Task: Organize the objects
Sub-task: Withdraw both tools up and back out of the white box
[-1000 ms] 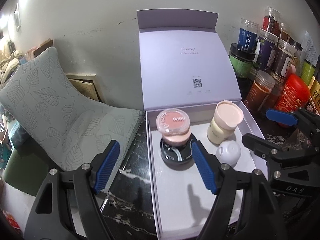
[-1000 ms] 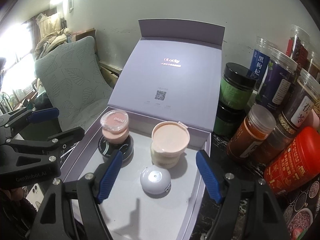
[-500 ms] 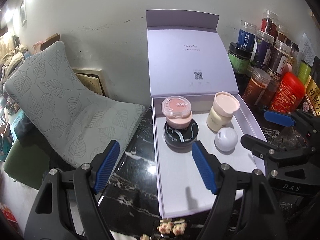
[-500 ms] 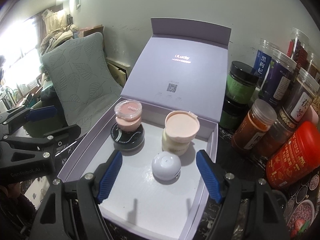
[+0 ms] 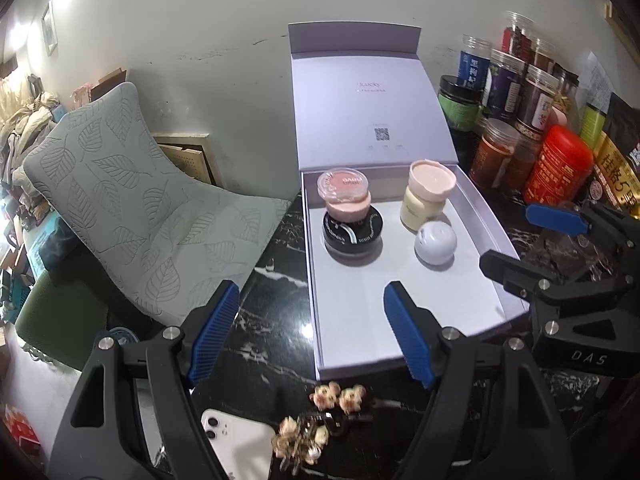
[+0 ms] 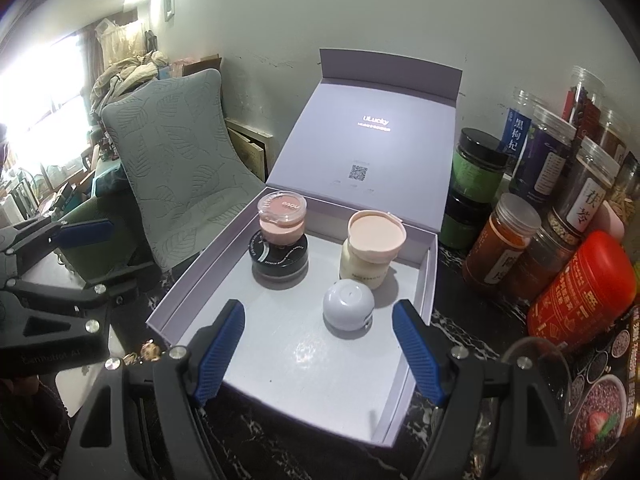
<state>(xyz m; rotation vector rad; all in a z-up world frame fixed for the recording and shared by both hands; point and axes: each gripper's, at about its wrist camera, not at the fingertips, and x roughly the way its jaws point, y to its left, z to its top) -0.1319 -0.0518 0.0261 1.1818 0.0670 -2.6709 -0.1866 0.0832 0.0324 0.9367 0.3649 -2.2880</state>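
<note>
In the left wrist view, the left gripper (image 5: 312, 332) is hanging over the near-left corner of the open lavender box (image 5: 472, 208), its fingers (image 5: 408, 336) spread about halfway and holding nothing; one blue pad is standing over the box floor, the other over the black marble counter (image 5: 280, 312) just left of the box. Both grippers have been pulling back from the box over the last second, so more of the counter in front of it is now showing: a white phone (image 5: 236, 444) and a cluster of floral hair clips (image 5: 320, 420) are lying just before the box's near edge. Inside the box, toward its hinged lid, a pink jar (image 5: 345, 196) is sitting on a black jar (image 5: 352, 236), a cream jar (image 5: 426, 200) is standing to their right, and a white dome-shaped item (image 5: 435, 243) is resting just in front of it. In the right wrist view, the right gripper (image 6: 320, 348) is hovering over the near half of the box, its fingers likewise half open and empty, apart from the white dome. The retreat suggests the boxed items are settled and that the loose things in front of the box are probably next to be gathered.
</note>
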